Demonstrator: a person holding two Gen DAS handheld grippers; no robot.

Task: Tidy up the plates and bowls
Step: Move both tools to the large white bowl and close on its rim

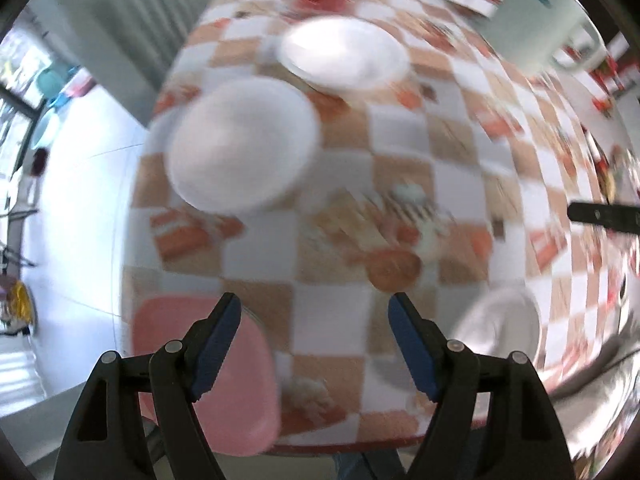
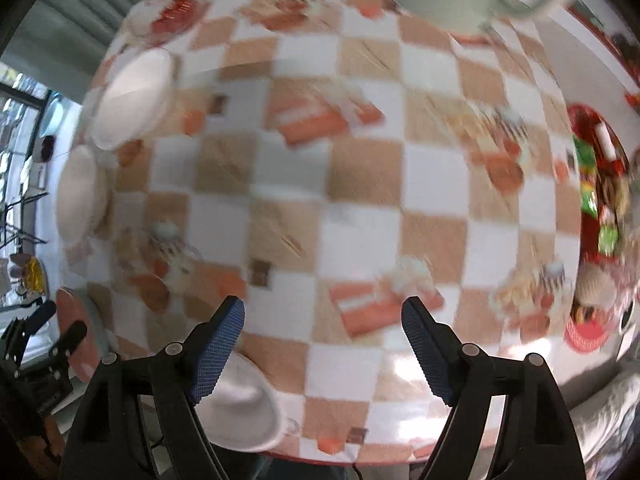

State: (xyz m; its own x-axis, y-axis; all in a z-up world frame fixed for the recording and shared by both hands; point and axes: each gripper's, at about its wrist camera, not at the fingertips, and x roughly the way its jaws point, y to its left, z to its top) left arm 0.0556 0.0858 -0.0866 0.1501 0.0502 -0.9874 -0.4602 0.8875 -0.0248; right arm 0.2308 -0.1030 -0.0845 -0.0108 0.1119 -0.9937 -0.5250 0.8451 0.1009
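Left tongs [image 1: 314, 354] agape, empty, above pink plate [image 1: 224, 376]; two white plates [image 1: 240, 144] sharper here. Right tongs [image 2: 323, 356] agape, empty; white bowl [image 2: 244, 412] near worktop [image 2: 360, 184] edge, red tray [image 2: 600, 184] only here.

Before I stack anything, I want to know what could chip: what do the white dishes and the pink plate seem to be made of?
The pictures are blurred, so this is tentative. The two white dishes look like glazed ceramic or melamine: smooth, with a soft sheen. The pink plate looks like matte plastic, with flat colour and no glare.
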